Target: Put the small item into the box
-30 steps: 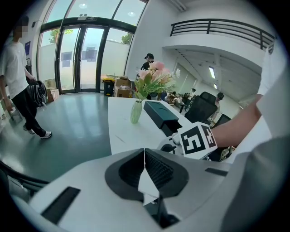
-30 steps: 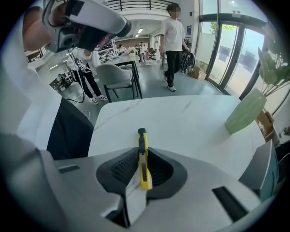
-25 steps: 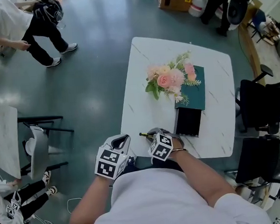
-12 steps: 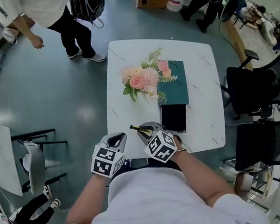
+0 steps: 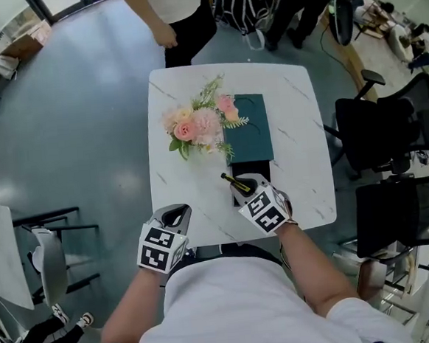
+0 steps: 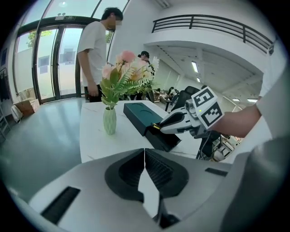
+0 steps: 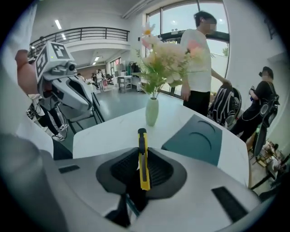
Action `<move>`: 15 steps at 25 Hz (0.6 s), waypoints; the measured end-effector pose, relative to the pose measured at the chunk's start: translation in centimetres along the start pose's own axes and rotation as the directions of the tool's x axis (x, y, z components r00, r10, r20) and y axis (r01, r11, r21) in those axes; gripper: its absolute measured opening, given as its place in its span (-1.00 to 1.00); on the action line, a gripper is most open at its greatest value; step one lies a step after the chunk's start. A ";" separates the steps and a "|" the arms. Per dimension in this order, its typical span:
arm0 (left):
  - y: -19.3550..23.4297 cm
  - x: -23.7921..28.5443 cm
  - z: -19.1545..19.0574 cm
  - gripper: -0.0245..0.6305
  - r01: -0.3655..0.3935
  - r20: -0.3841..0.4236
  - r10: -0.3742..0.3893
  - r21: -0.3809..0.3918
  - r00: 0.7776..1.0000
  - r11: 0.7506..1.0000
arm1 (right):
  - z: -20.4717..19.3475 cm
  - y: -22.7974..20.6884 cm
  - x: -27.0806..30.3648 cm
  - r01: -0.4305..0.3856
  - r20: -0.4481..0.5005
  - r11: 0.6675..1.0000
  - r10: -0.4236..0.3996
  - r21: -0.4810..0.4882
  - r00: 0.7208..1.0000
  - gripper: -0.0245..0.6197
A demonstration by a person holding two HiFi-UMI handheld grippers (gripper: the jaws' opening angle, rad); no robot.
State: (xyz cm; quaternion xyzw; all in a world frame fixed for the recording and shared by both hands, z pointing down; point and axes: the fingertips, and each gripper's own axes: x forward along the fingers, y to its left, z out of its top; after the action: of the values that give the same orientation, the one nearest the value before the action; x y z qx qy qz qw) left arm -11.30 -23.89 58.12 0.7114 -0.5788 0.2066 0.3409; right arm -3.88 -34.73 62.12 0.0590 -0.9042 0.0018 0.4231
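Observation:
A yellow and black utility knife [image 5: 234, 180] [image 7: 143, 158] is the small item. My right gripper [image 5: 239, 184] [image 7: 142, 170] is shut on it, and the knife sticks out forward past the jaws. In the head view it hangs over the near end of the open black box [image 5: 262, 170] on the white table [image 5: 301, 145]. The left gripper view shows the knife tip [image 6: 155, 127] just above the box [image 6: 161, 138]. My left gripper [image 5: 178, 212] [image 6: 145, 167] is shut on nothing, at the table's front edge left of the box.
The dark green box lid [image 5: 249, 127] [image 7: 197, 138] lies just beyond the box. A pale green vase of pink flowers [image 5: 196, 122] [image 6: 109, 120] stands left of the lid. Black office chairs [image 5: 378, 132] stand to the table's right. People stand at its far side.
My right gripper has carried the knife rightward from the table's front edge to above the black box. The left gripper has stayed by the front edge. A person has walked up behind the table.

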 end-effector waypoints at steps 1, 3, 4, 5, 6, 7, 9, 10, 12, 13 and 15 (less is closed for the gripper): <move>-0.1 0.1 0.0 -0.87 -0.002 0.000 0.002 -0.001 1.000 1.000 | -0.7 -0.8 -0.1 0.016 -0.014 1.000 -0.016 0.008 1.000 -0.70; -0.3 0.2 0.0 -0.87 -0.008 -0.002 0.008 -0.004 1.000 1.000 | -2.2 -2.1 -0.1 0.042 -0.046 0.999 -0.041 0.016 0.998 -0.70; -0.4 0.2 0.0 -0.87 -0.012 -0.002 0.012 -0.006 1.000 1.000 | -2.9 -2.6 -0.1 0.050 -0.064 0.999 -0.049 0.015 0.997 -0.70; -0.5 0.3 0.0 -0.87 -0.016 -0.002 0.016 -0.008 1.000 1.000 | -3.6 -3.0 0.1 0.055 -0.083 0.998 -0.054 0.010 0.995 -0.70; -0.6 0.3 0.0 -0.88 -0.019 -0.002 0.019 -0.011 1.000 1.000 | -4.3 -3.3 0.3 0.058 -0.102 0.998 -0.058 -0.002 0.993 -0.70; -0.7 0.4 0.0 -0.87 -0.023 -0.002 0.023 -0.013 1.000 1.000 | -4.8 -3.6 0.5 0.060 -0.121 0.998 -0.062 -0.022 0.991 -0.70; -1.1 0.3 0.1 -0.87 -0.032 -0.001 0.032 -0.017 1.000 0.999 | -5.8 -3.7 1.1 0.057 -0.158 0.995 -0.070 -0.085 0.985 -0.70; -1.3 0.3 0.2 -0.87 -0.036 0.000 0.036 -0.020 0.999 0.999 | -6.2 -3.8 1.4 0.054 -0.175 0.990 -0.076 -0.127 0.982 -0.70; -1.6 0.2 0.2 -0.87 -0.045 -0.001 0.045 -0.026 0.999 0.999 | -7.0 -3.8 2.2 0.041 -0.209 0.973 -0.090 -0.229 0.974 -0.70; -1.8 0.2 0.2 -0.87 -0.050 -0.003 0.049 -0.027 0.999 0.998 | -7.3 -3.8 2.6 0.030 -0.227 0.959 -0.097 -0.283 0.969 -0.70; -2.0 0.3 0.1 -0.87 -0.060 -0.007 0.060 -0.030 0.998 0.998 | -8.1 -3.7 3.5 -0.005 -0.263 0.926 -0.102 -0.377 0.960 -0.70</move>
State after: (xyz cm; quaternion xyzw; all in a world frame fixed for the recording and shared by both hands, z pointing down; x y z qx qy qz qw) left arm -9.33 -23.98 57.73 0.6879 -0.6020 0.2099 0.3470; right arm 0.54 -38.34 69.81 -0.0008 -0.8179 -0.1726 0.5489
